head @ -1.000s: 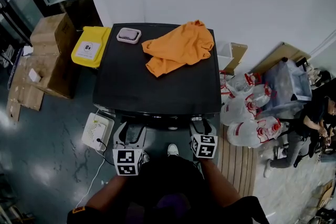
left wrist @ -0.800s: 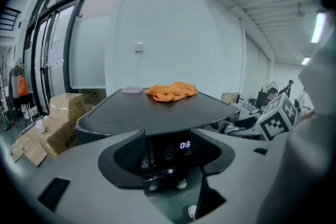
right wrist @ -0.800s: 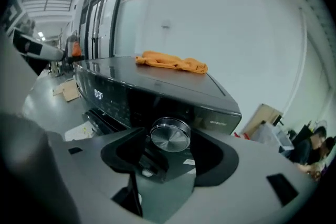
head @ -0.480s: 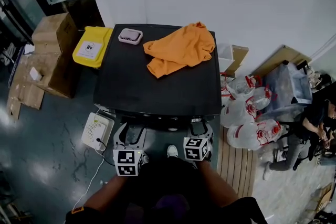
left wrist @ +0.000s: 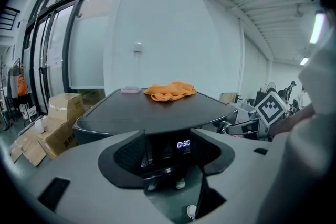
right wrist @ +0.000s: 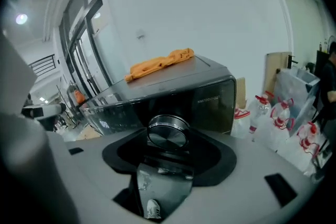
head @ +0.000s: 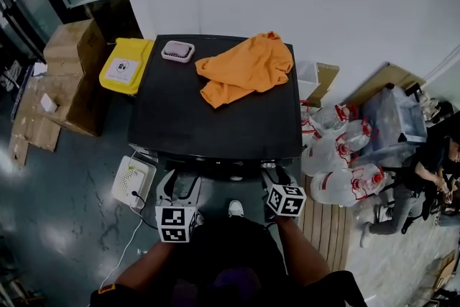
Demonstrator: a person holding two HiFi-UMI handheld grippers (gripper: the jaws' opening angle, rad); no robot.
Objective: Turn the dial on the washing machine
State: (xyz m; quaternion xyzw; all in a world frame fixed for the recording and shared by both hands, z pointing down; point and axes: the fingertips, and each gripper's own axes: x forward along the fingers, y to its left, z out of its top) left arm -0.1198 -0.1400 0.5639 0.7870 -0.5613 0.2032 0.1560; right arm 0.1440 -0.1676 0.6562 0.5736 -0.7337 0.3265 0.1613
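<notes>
Locate the right gripper (right wrist: 168,150) at the front panel of the washing machine (right wrist: 210,99). Read its jaws as spread wide, just drawn in a little, with the dial (right wrist: 167,131) between the tips and a gap at each pad. Treat as not yet clamped.

Find the dial dead ahead of this gripper, flat face toward it. Take its turning axis as running out of the panel, almost along the jaws' own line. Expect no long axis on a round knob. Judge the coming move as a further closing onto the rim, then a roll about the pointing line. Count the right hand as by far the nearer one.

Locate the left gripper (left wrist: 169,150) to the left of the right gripper, about level with it and short of the same panel. Read its jaws as apart and empty, with only the lit display (left wrist: 185,144) ahead between them.

Beyond both grippers, on the lid, find an orange cloth (head: 244,67) ahead of the right gripper. Find a small ribbed tray (head: 177,49) ahead of the left one. Both well apart from the dial.

Against the earlier head views, note the right gripper's marker cube (head: 286,200) rolled to a different tilt and shifted slightly outward. Find the left gripper's marker cube (head: 177,223), the cloth and the tray unchanged.
</notes>
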